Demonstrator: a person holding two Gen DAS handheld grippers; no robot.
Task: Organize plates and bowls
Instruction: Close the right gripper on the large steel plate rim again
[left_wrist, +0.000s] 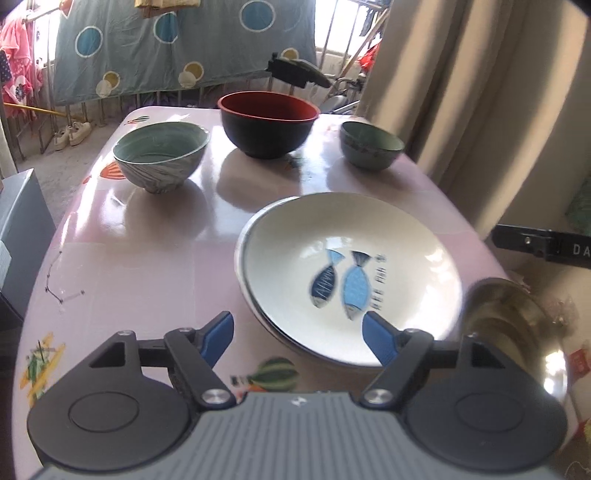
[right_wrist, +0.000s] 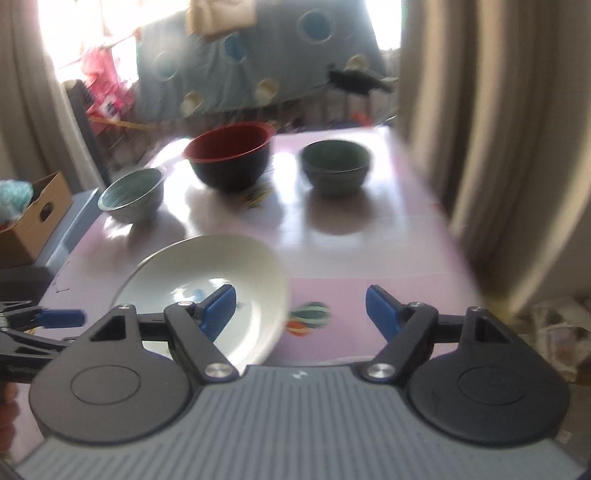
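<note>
Going left to right across the pink table (left_wrist: 155, 258): a pale green striped bowl (left_wrist: 161, 159) sits far left, then a big black bowl with a red inside (left_wrist: 268, 123) in the middle, then a small dark green bowl (left_wrist: 370, 144) on the right, all well apart along the far edge. Nearer the person is the white fish plate (left_wrist: 351, 273), which looks stacked on at least one other plate, since a second rim peeks out on its left side. A shiny steel bowl (left_wrist: 517, 332) sits just beside it at the right edge.

The left gripper (left_wrist: 297, 332) hovers low by the plate's near rim, tongs spread wide with nothing in them. The right gripper (right_wrist: 300, 308) is also spread wide and empty, though that view is blurry.

Probably the person is lining up for a bowl next. Best bet: come at a rim straight on, one finger inside and one outside, squeeze firmly because glazed ceramic is slippery, and lift straight up before nesting the smaller bowls into the bigger one.
</note>
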